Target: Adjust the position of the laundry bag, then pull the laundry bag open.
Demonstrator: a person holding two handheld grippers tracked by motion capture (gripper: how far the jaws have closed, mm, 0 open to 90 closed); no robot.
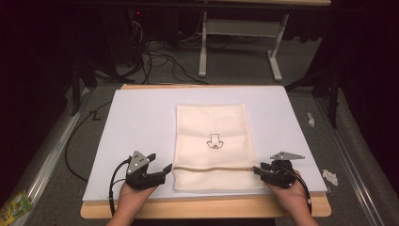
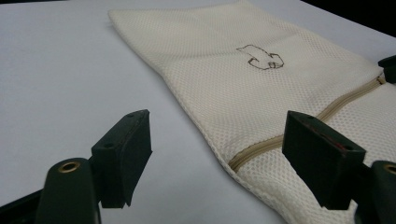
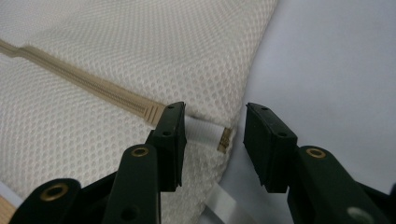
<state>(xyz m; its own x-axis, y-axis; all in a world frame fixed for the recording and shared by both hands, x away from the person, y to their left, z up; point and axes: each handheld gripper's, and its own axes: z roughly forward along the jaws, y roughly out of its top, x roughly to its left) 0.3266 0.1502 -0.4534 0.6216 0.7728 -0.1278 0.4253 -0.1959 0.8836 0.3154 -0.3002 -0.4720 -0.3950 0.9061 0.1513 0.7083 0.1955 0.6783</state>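
High view | mesh bag on white sheet (cables behind) | left gripper apart | right gripper apart, straddling zipper pull

Each hand-held gripper is showing a black body: the left hand-held gripper and the right hand-held gripper are each wearing a grey three-cornered plate on top and trailing a black cable behind. Brass-coloured rivets are glinting near the base of the blocky black jaws. The person's forearms are showing no sleeves
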